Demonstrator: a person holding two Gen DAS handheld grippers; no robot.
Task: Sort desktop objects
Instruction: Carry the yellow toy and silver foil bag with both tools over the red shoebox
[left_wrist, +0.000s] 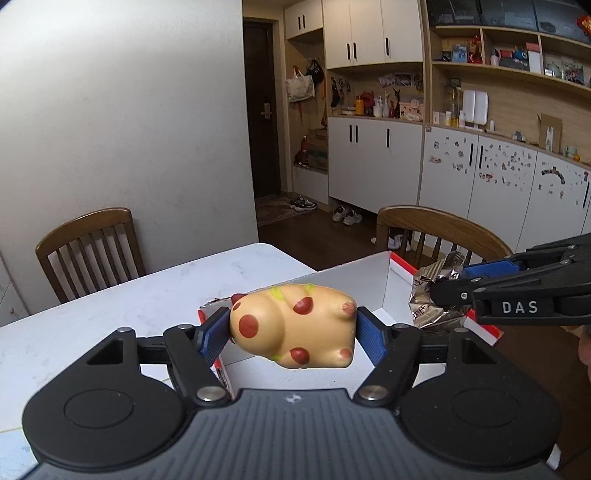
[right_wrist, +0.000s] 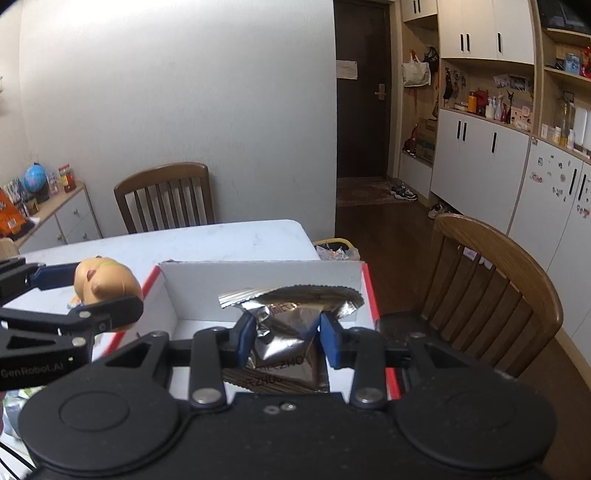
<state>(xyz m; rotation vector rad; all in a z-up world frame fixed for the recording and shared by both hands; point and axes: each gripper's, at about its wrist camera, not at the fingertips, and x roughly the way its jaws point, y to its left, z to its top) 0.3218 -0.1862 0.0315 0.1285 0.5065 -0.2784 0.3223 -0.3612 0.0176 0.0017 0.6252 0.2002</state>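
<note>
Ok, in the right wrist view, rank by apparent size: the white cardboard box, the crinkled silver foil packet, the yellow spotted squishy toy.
1. White cardboard box
2. Crinkled silver foil packet, clamped in the right gripper
3. Yellow spotted squishy toy, held by the left gripper

My bench (left_wrist: 110, 306) is a white top with faint grey marbling, its far corner rounded. On it, at the right edge, sits an open cardboard box (right_wrist: 258, 275), white inside with a red outer rim (right_wrist: 370, 291); its right side reaches the bench edge. From my right camera, a small object I cannot make out lies on the bench just left of the box, mostly hidden. Two wooden chairs (left_wrist: 92, 251) stand at the bench's far and right sides.
</note>
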